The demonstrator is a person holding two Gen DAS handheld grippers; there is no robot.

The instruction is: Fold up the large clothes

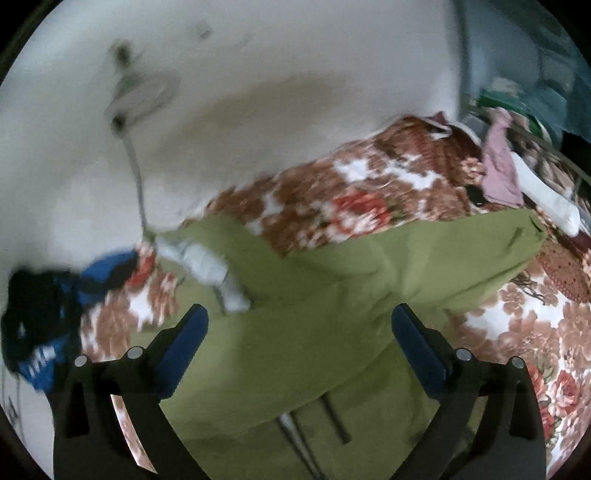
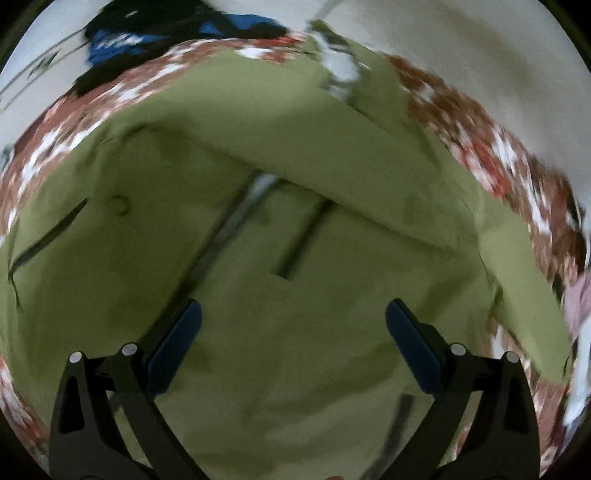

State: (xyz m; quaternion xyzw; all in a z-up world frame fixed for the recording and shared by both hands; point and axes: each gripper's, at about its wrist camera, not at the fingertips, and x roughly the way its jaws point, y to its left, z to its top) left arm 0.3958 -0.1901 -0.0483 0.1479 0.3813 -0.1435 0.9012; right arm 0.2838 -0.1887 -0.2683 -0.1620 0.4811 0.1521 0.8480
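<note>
An olive green jacket (image 1: 295, 332) lies on a floral bedspread (image 1: 351, 192). In the left wrist view one sleeve lies folded across the body toward the right (image 1: 461, 251), and a grey lining patch (image 1: 210, 266) shows near the collar. My left gripper (image 1: 299, 332) is open and empty just above the folded jacket. In the right wrist view the jacket (image 2: 277, 314) fills the frame, with a sleeve (image 2: 332, 162) folded across it and dark zipper lines (image 2: 303, 240). My right gripper (image 2: 293, 328) is open and empty above the jacket's body.
A blue and black garment (image 1: 48, 306) lies at the bed's left edge, and also shows in the right wrist view (image 2: 166, 33). Pink and white clothes (image 1: 502, 166) are piled at the far right. A white wall (image 1: 258, 74) stands behind the bed.
</note>
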